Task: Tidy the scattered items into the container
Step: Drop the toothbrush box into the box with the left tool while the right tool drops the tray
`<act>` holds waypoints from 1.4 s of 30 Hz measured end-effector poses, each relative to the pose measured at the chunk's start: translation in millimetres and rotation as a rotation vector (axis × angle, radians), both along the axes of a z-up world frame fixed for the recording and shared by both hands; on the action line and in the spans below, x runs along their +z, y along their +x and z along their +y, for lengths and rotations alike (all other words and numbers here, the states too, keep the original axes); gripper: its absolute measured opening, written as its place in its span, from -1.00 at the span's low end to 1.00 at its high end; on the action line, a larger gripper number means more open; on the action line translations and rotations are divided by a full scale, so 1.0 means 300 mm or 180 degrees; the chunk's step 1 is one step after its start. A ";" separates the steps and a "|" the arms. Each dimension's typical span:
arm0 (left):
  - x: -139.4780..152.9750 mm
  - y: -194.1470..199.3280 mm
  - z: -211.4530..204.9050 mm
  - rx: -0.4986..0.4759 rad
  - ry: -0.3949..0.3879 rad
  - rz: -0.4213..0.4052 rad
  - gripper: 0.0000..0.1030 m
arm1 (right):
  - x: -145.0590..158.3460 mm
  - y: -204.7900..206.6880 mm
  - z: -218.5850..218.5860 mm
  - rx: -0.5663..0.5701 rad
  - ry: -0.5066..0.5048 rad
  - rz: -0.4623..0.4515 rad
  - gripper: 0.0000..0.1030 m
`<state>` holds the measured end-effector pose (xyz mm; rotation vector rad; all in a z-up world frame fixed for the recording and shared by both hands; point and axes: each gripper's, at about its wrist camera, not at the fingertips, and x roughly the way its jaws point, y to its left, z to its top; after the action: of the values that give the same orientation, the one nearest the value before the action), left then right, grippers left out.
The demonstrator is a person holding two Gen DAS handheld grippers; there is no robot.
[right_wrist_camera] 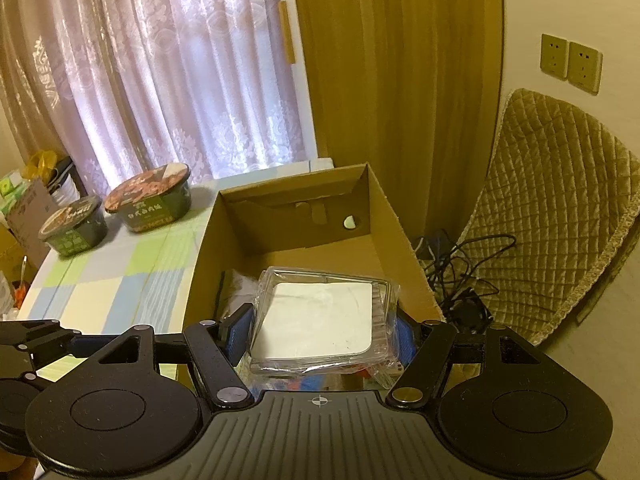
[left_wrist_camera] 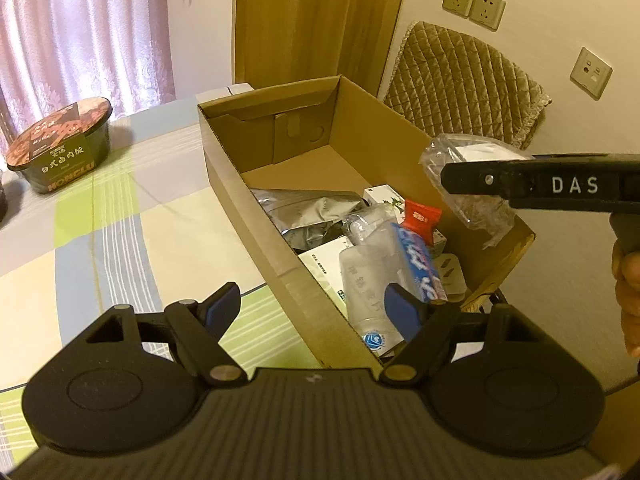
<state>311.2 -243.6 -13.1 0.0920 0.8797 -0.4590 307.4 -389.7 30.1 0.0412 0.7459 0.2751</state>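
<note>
Clear plastic packet (right_wrist_camera: 320,320) clamped in right gripper (right_wrist_camera: 320,330), above cardboard box (right_wrist_camera: 384,216)

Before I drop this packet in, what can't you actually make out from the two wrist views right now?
- Box floor under the clear packet: right wrist view, hidden by the packet and the right gripper.
- Near end of the cardboard box: left wrist view, covered by the left gripper.
- Print on the white bottle: blurred.
- Second instant bowl: left wrist view, cut off by the edge.
</note>
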 end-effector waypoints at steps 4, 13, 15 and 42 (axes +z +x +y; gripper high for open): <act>0.000 0.001 0.005 0.0007 -0.0008 0.0001 0.47 | -0.002 0.003 0.003 0.0004 -0.0013 0.0000 0.38; 0.000 0.001 0.017 0.0026 -0.0026 0.0005 0.47 | -0.011 0.007 0.011 0.0005 -0.0058 0.0016 0.38; 0.000 0.001 0.017 0.0031 -0.0024 0.0004 0.47 | -0.015 0.008 0.011 0.0006 -0.0058 0.0008 0.38; 0.025 -0.064 0.045 0.0099 -0.0063 0.0028 0.47 | 0.023 -0.104 -0.056 -0.0125 0.0039 -0.0101 1.00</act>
<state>292.0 -229.9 -5.7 0.0580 0.8840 -0.4391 276.2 -406.6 37.1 0.0628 0.7110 0.2425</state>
